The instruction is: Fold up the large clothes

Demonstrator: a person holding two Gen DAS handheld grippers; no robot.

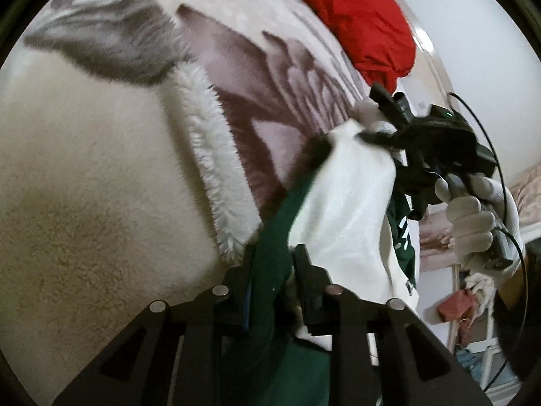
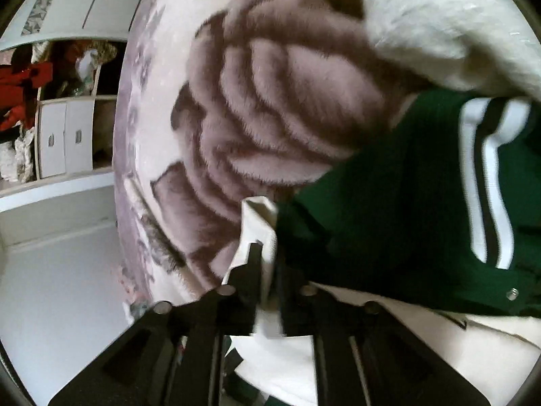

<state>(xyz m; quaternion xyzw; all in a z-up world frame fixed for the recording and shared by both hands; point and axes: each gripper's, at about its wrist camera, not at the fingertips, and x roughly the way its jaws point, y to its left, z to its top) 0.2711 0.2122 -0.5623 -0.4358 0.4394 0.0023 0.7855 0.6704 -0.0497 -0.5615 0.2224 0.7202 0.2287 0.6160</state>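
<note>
A green and white varsity jacket [image 1: 341, 209] hangs stretched between my two grippers above a bed. My left gripper [image 1: 275, 253] is shut on the jacket's green edge. My right gripper [image 1: 378, 115] is shut on a white corner of the jacket, further right in the left wrist view. In the right wrist view my right gripper [image 2: 267, 250] clamps that white corner, with the jacket's green body and white-striped trim [image 2: 422, 203] spreading to the right.
A mauve patterned fleece blanket [image 1: 270, 77] [image 2: 270, 108] covers the bed. A cream fluffy garment [image 1: 84, 169] lies at left, a red garment [image 1: 355, 17] at the top. A grey-white garment [image 2: 439, 23] lies top right. Cupboards [image 2: 64, 135] and floor [image 2: 57, 287] are at left.
</note>
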